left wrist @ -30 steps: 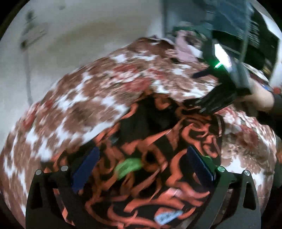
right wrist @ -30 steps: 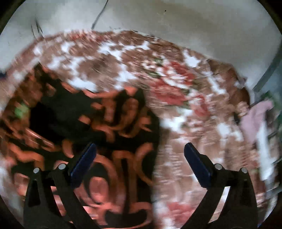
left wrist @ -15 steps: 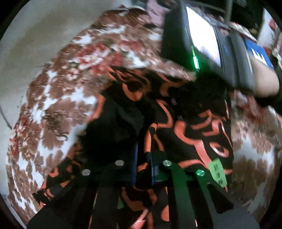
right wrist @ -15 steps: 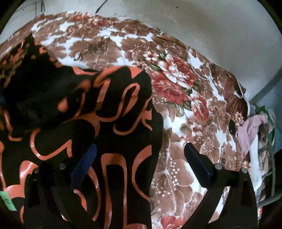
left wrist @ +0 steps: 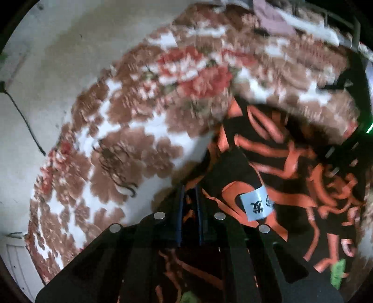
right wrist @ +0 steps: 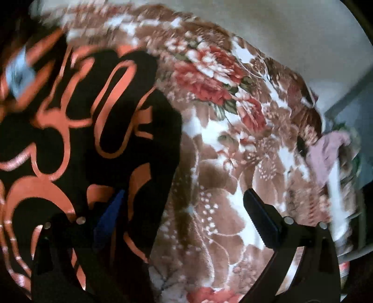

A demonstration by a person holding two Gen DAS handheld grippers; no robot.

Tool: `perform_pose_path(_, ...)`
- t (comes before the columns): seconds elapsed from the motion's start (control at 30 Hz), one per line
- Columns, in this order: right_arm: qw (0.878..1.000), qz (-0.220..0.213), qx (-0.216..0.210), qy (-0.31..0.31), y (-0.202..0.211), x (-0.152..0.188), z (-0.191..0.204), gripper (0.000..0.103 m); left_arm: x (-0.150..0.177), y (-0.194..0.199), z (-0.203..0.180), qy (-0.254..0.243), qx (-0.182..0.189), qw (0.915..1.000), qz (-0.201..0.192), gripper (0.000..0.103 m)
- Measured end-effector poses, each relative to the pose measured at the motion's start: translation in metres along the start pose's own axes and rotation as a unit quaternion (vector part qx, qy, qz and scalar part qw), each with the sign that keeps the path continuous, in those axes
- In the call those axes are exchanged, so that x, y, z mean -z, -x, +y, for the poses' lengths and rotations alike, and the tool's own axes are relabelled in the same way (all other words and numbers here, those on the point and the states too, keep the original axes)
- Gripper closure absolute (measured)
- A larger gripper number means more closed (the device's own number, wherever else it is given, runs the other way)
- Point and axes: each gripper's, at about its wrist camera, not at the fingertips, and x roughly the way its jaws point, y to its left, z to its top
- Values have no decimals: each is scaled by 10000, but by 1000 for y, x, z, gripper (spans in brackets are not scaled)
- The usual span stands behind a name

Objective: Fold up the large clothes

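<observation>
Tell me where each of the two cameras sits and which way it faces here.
Left wrist: rides the left gripper, facing along its fingers, shut on the black-and-orange garment over the floral blanket; the other gripper's body shows at right.
Right wrist: rides the right gripper, jaws open, over the garment's edge; no hand shows.
Shared: garment, blanket, pink cloth, pale wall.

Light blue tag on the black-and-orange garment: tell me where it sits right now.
In the left wrist view, the light blue tag lies on the black-and-orange garment, just right of the left hand-held gripper, which is shut on that cloth.
</observation>
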Motion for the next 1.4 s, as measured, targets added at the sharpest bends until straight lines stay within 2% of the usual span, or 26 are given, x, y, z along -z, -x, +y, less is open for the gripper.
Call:
perform_pose_path(0.07, 9966, -270, -607, -496, 13, -5, -22, 5, 8, -11, -4, 38, 70, 9999, 81, 86)
perform_pose_path(0.13, 9854, -382, -1255, -1081, 23, -14, -43, 5, 17, -10, 1, 236, -33, 9997, -66, 59)
perform_pose_path(0.17, 9767, -410, -1631, -1333, 26, -19, -51, 5, 19, -8, 5, 328, -78, 9993, -132, 34)
perform_pose_path(0.2, 9596, -401, -2237, -1659, 28, -26, -60, 5, 25, 0, 11, 470, -118, 9984, -277, 22)
perform_pose_path(0.27, 9275, -361, -3127, -2017, 28, -41, -65, 5, 35, 19, 22, 716, -123, 9956, -591, 20)
perform_pose_path(0.33, 9151, -345, -3429, -2095, 28, -54, -61, 5, 51, 47, 29, 1030, -277, 9885, -1076, 14)
perform_pose_path(0.37, 9164, -278, -3407, -2085, 24, -62, -56, 5, 64, 65, 34, 1288, -384, 9818, -1341, 10)
perform_pose_path(0.47, 9256, -43, -3203, -2018, 8, -79, -43, 5, 101, 96, 37, 1737, -190, 9690, -1748, 9)
perform_pose_path(0.53, 9164, 122, -3356, -2179, -7, -82, -42, 5, 128, 108, 36, 2037, 61, 9614, -1847, 9)
perform_pose_path(0.63, 8998, 276, -3644, -2385, -27, -82, -34, 5, 184, 124, 27, 2837, 373, 9340, -2137, 9)
perform_pose_path(0.7, 8959, 379, -3716, -2406, -38, -83, -29, 5, 227, 133, 11, 3236, 1047, 9023, -2648, 6)
perform_pose_path(0.73, 8941, 399, -3768, -2388, -42, -84, -26, 5, 241, 131, 5, 3347, 1161, 8934, -2764, 6)
perform_pose_path(0.77, 8948, 469, -3758, -2364, -46, -85, -22, 5, 249, 128, 0, 3410, 1232, 8893, -2788, 6)
perform_pose_path(0.8, 8943, 518, -3768, -2358, -48, -86, -20, 5, 256, 121, -6, 3442, 1328, 8889, -2716, 6)
perform_pose_path(0.83, 8928, 555, -3795, -2362, -50, -86, -18, 6, 257, 113, -13, 3390, 1389, 8946, -2560, 6)
perform_pose_path(0.87, 8962, 615, -3707, -2359, -51, -87, -16, 14, 257, 107, -16, 3322, 1375, 9004, -2450, 6)
perform_pose_path(0.9, 8997, 690, -3627, -2331, -54, -86, -16, 25, 257, 104, -19, 3251, 1322, 9056, -2383, 6)
perform_pose_path(0.93, 9038, 757, -3520, -2316, -55, -85, -16, 44, 254, 101, -20, 3147, 1249, 9121, -2310, 6)
perform_pose_path(0.97, 9090, 819, -3378, -2301, -56, -83, -16, 60, 254, 101, -19, 3129, 1195, 9139, -2294, 6)
perform_pose_path(1.03, 9091, 819, -3386, -2284, -56, -81, -17, 72, 250, 105, -11, 3229, 1128, 9096, -2358, 6)
perform_pose_path(1.07, 9106, 810, -3386, -2228, -55, -80, -17, 84, 250, 108, -5, 3304, 1079, 9066, -2394, 6)
perform_pose_path(1.1, 9173, 811, -3306, -2067, -53, -80, -15, 91, 252, 114, -1, 3415, 995, 9019, -2452, 6)
perform_pose_path(1.13, 9232, 765, -3202, -1982, -49, -80, -15, 93, 251, 117, 8, 3568, 871, 8958, -2501, 6)
perform_pose_path(1.23, 9322, 570, -2994, -1950, -36, -79, -23, 95, 256, 116, 40, 4001, 201, 8876, -2273, 6)
perform_pose_path(1.3, 9362, 404, -2875, -1979, -23, -80, -33, 95, 256, 108, 65, 4097, -15, 8898, -2011, 6)
perform_pose_path(1.4, 9403, 293, -2759, -1972, -8, -83, -47, 95, 261, 75, 120, 4352, -405, 8929, -1078, 8)
